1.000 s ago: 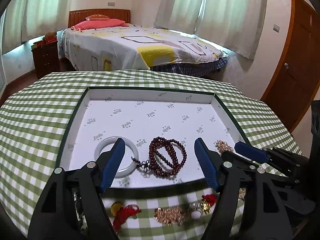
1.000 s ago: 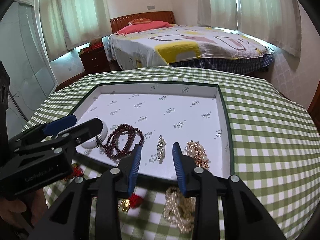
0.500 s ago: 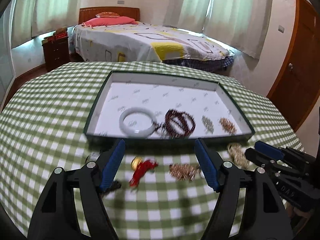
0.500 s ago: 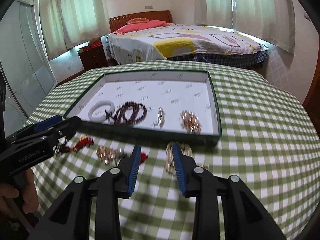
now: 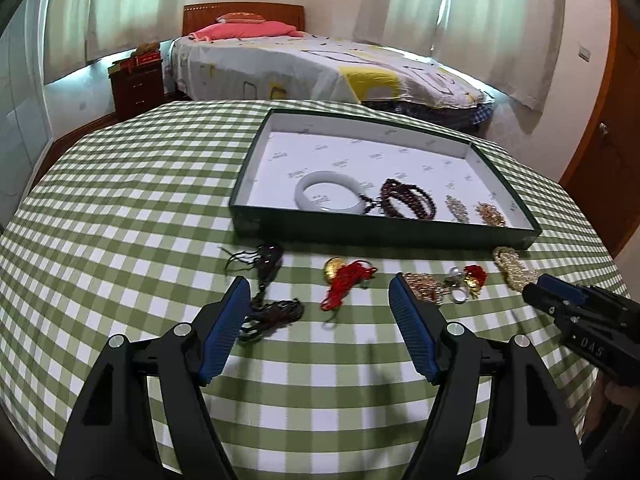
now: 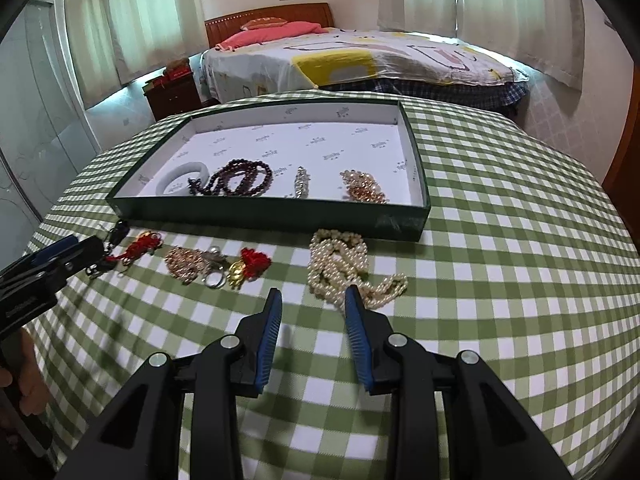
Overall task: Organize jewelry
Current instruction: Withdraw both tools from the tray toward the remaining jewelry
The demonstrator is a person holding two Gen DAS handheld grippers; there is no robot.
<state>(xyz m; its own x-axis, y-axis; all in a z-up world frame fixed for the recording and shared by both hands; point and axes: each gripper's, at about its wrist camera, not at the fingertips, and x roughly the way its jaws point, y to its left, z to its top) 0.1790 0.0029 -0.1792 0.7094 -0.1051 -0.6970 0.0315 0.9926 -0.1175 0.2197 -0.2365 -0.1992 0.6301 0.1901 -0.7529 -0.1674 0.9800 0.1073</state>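
Observation:
A dark green tray with a white lining holds a white bangle, a dark red bead bracelet, a silver piece and a gold piece. In front of it on the checked cloth lie a black cord piece, a red tassel with a gold charm, a gold chain heap, a ring, another red tassel charm and a pearl necklace. My left gripper hangs open above the red tassel. My right gripper is open, empty, just short of the pearls.
The round table carries a green and white checked cloth that drops off at its edges. Behind it stand a bed, a dark wooden nightstand and curtained windows. A wooden door is at the right. A hand holds the left gripper.
Both grippers have drawn back from over the tray toward the near side of the table. The loose jewelry in front of the tray has come into full view. Neither jaw opening has changed.

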